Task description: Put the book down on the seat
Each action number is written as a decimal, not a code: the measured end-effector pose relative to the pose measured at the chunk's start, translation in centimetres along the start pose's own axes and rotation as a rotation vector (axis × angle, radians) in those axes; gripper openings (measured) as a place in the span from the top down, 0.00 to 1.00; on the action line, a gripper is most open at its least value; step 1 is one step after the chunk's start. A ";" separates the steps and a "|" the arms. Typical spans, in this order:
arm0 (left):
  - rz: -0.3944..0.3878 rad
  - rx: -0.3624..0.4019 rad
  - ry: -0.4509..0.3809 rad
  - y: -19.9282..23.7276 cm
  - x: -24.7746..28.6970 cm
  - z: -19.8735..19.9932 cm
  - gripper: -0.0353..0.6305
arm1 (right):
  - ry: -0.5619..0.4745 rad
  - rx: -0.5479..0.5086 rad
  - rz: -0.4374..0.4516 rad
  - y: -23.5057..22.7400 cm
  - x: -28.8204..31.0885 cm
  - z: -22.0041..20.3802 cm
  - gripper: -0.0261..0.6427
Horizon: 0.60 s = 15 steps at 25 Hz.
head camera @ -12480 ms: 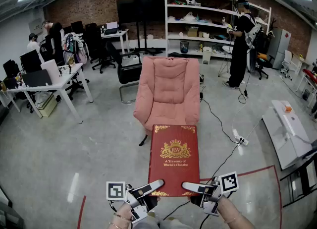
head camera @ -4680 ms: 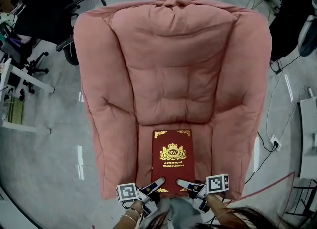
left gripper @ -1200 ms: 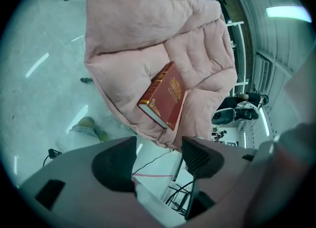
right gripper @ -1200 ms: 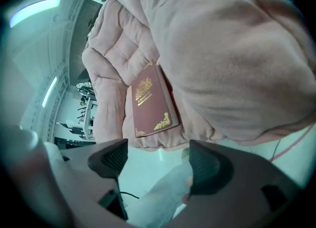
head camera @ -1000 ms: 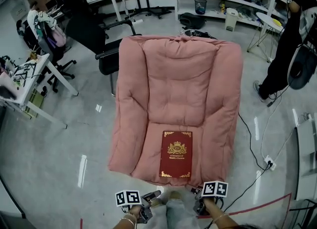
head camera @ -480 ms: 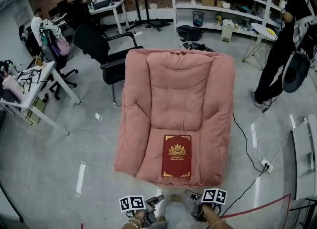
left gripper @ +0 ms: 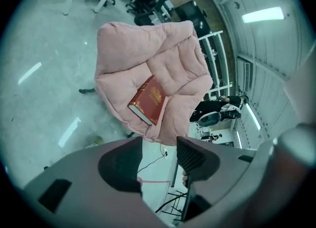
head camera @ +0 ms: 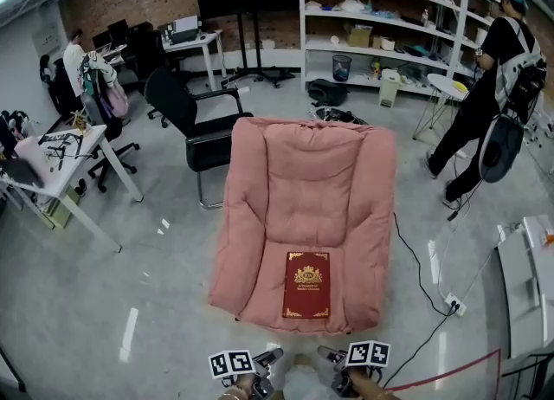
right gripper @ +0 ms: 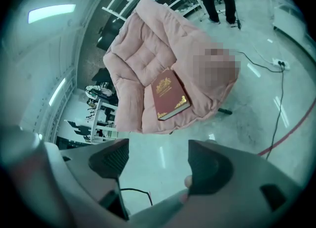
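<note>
Since a second ago the camera has been pulling back from the pink armchair (head camera: 303,182), and both tongs are now sitting at the bottom edge of the frame. The red book (head camera: 307,285) is lying flat, cover up, on the seat at lower centre, apparently released as the task requires. The left gripper (head camera: 268,358) is closing on nothing. The right gripper (head camera: 327,356) is standing open and empty. Both are hanging well clear below the book.
</note>
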<state>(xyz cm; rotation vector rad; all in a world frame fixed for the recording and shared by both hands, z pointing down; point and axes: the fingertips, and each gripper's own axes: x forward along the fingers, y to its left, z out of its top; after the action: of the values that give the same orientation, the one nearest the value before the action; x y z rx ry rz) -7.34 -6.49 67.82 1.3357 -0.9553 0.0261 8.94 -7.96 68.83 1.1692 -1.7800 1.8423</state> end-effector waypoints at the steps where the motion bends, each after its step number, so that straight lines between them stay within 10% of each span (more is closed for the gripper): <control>1: 0.002 0.013 -0.006 -0.2 -0.5 0.0 0.62 | 0.005 -0.024 0.000 0.5 -0.5 -0.4 0.37; 15: -0.089 0.073 -0.081 -1.8 -8.3 -1.0 0.66 | -0.173 -0.044 0.082 7.4 -7.4 -2.8 0.37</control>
<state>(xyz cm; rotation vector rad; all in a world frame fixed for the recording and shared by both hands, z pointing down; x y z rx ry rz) -11.16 -2.11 61.50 1.4542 -0.9696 -0.0619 7.19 -4.32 58.75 1.2916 -1.9788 1.7844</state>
